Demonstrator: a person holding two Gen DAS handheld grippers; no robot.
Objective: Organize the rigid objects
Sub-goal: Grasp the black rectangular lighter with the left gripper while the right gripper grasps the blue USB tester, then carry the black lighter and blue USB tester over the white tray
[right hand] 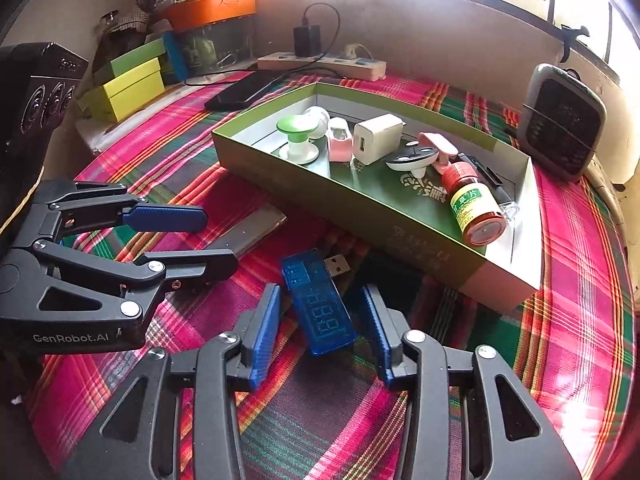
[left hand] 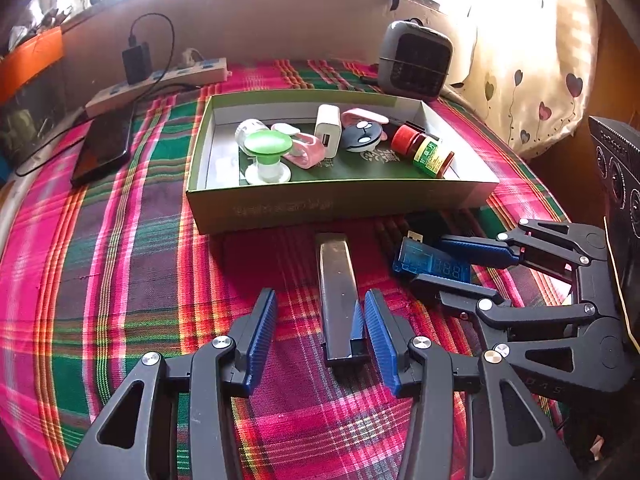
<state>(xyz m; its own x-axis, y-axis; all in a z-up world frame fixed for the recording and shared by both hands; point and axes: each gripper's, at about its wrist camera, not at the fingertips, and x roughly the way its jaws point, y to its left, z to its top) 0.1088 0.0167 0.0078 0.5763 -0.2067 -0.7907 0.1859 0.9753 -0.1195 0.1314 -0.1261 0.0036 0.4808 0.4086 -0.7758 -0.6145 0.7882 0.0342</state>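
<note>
A green cardboard box (left hand: 340, 206) (right hand: 372, 216) on the plaid cloth holds a green-capped piece (left hand: 266, 156), a white charger (left hand: 328, 130), pink clips, a dark round toy and a red-capped bottle (left hand: 424, 152) (right hand: 478, 210). A flat dark bar (left hand: 338, 296) (right hand: 250, 236) lies in front of the box. My left gripper (left hand: 320, 310) (right hand: 216, 236) is open, its fingers astride the bar's near end. A blue USB meter (right hand: 318, 304) (left hand: 434, 262) lies to the right. My right gripper (right hand: 320, 310) (left hand: 466, 268) is open around the meter, not closed on it.
A black phone (left hand: 104, 148) and a power strip (left hand: 160, 84) with a black adapter lie at the back left. A grey heater (left hand: 416, 60) (right hand: 562, 120) stands behind the box. Yellow-green boxes (right hand: 128, 88) and an orange tub (right hand: 212, 8) sit at the far left in the right wrist view.
</note>
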